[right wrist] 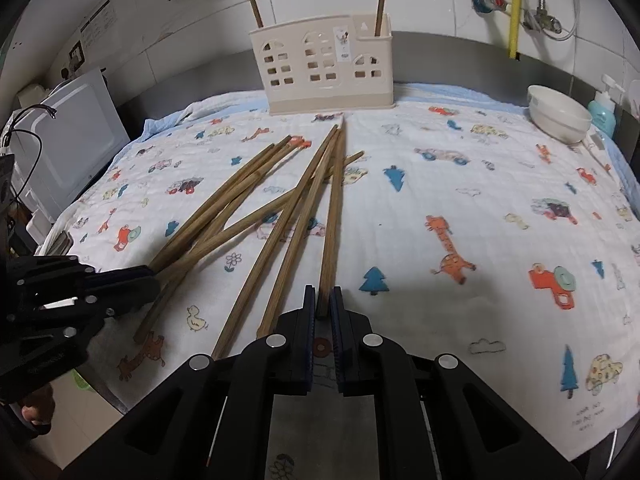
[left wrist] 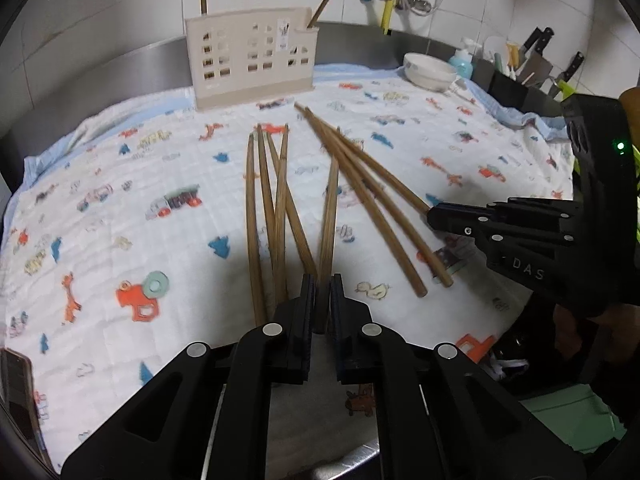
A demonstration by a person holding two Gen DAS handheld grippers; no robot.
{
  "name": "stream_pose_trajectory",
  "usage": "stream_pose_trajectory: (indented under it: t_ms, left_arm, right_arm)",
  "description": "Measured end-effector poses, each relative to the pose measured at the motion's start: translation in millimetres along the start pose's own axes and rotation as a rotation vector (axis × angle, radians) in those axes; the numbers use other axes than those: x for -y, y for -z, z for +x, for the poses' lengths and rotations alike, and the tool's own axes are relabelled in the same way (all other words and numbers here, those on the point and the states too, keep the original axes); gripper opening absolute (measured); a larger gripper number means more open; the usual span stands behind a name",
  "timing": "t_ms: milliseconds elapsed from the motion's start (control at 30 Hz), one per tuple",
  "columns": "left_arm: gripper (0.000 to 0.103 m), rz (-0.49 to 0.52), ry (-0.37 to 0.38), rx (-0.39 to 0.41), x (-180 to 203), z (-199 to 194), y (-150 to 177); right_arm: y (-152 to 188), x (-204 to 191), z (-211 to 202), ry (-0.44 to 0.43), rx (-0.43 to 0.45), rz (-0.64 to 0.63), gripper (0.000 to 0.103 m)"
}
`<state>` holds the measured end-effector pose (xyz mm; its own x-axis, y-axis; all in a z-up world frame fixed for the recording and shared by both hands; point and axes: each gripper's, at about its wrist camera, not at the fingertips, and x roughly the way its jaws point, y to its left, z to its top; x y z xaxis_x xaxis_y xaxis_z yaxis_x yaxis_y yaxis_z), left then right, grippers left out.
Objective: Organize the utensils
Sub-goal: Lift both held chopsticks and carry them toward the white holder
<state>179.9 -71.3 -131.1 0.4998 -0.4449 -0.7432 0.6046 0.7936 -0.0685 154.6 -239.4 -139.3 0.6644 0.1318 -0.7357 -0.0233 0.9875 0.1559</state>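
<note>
The long brown wooden chopsticks (left wrist: pixel 280 208) lie in a loose pile on the white cloth with little cartoon animals and cars (left wrist: pixel 120 200), in front of the cream plastic holder with small window holes (left wrist: pixel 250 62). Two chopsticks already stand up in the holder — one at each end. About eight are still on the cloth, so most of the job looks left to do.

The left gripper (left wrist: pixel 320 300) is closed on the near end of one chopstick (left wrist: pixel 330 216). The right gripper (right wrist: pixel 322 300) is closed on the near end of another chopstick (right wrist: pixel 334 208), which points straight at the holder. Both picked sticks still lie low, their far ends among the others.

Some sticks cross over each other, so lifting one could nudge its neighbours. The cloth between the pile and the holder is bare, which gives a clear way forward. The two grippers sit close side by side, so they could bump.

A white bowl (right wrist: pixel 558 116) and a blue soap bottle (right wrist: pixel 604 110) stand off to the right, well apart from the pile. The steel back edge and tiled wall sit just behind the holder.
</note>
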Motion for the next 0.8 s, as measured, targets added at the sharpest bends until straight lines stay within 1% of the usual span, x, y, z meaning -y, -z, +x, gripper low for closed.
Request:
stream_pose_trajectory:
  t_ms: [167, 267, 400, 533, 667, 767, 800]
  left_arm:
    - [0.007, -0.006, -0.016, 0.062, -3.5, -25.2, -12.9]
    - [0.007, -0.009, -0.024, 0.112, -6.6, -42.6, -26.2]
    - [0.007, -0.006, -0.029, 0.177, -12.1, -65.0, -47.4]
    - [0.006, 0.011, -0.047, 0.223, -14.2, -82.3, -72.3]
    - [0.006, 0.031, -0.06, 0.261, -16.8, -95.6, -99.2]
    - [0.006, 0.042, -0.058, 0.274, -19.9, -99.2, -117.3]
    - [0.006, 0.044, -0.055, 0.276, -21.8, -99.0, -122.8]
  right_arm:
    - [-14.5, 4.0, -31.3, 0.015, 0.079, -0.006, 0.007]
    - [-31.9, 6.8, -54.7, 0.019, 0.147, -0.016, 0.007]
    - [-62.2, 11.0, -82.5, 0.003, 0.231, -0.029, 0.006]
    - [-99.4, 11.5, -102.3, -0.021, 0.287, -0.07, 0.006]
    - [-136.9, 11.8, -113.8, -0.028, 0.313, -0.12, 0.006]
    - [-164.1, 12.6, -114.3, -0.037, 0.301, -0.145, 0.006]
    - [-173.3, 12.6, -112.7, -0.048, 0.284, -0.155, 0.006]
